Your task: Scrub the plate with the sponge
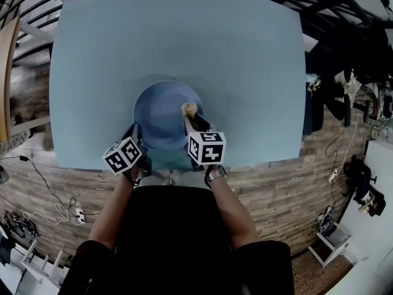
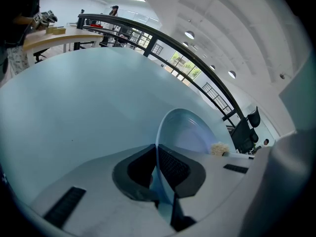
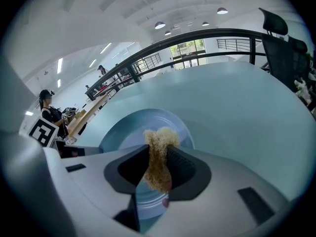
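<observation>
I see a light-blue table (image 1: 178, 35) filling most of the head view, standing on a wood-plank floor (image 1: 288, 189). Loose cables and a white power strip (image 1: 78, 214) lie on the floor at the left. A black railing (image 3: 197, 36) curves behind the table's far edge. A black office chair (image 3: 284, 48) is at the right, just past the table. A wooden desk (image 2: 54, 36) with clutter on it is near the railing's end. A person in a dark cap (image 3: 47, 105) stands in the background. Ceiling lights (image 3: 159, 25) are lit on a white ceiling.
</observation>
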A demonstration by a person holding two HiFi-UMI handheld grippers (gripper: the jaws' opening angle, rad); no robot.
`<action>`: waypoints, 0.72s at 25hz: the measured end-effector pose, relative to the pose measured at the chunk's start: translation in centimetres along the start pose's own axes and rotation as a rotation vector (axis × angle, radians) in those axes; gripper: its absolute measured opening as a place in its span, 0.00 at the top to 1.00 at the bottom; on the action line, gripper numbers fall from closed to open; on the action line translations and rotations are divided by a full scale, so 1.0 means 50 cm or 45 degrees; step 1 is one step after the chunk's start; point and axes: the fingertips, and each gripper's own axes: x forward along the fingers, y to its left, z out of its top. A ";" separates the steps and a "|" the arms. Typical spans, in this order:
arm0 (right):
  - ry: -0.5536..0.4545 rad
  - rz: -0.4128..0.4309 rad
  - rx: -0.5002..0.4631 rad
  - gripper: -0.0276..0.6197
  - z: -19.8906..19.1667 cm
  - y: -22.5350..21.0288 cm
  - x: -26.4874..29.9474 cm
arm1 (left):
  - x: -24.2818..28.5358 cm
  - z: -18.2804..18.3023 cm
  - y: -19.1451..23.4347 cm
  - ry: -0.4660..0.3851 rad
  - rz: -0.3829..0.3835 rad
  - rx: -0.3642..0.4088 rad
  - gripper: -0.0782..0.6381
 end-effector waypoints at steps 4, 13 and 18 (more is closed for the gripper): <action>-0.005 0.042 0.019 0.80 -0.002 0.029 0.008 | 0.000 -0.001 0.001 0.006 0.009 -0.004 0.88; 0.051 0.236 -0.041 0.79 -0.029 0.160 0.047 | 0.002 0.000 0.006 0.003 0.007 -0.019 0.88; 0.094 0.307 -0.071 0.79 -0.053 0.209 0.062 | 0.003 0.000 0.000 0.002 -0.003 -0.023 0.88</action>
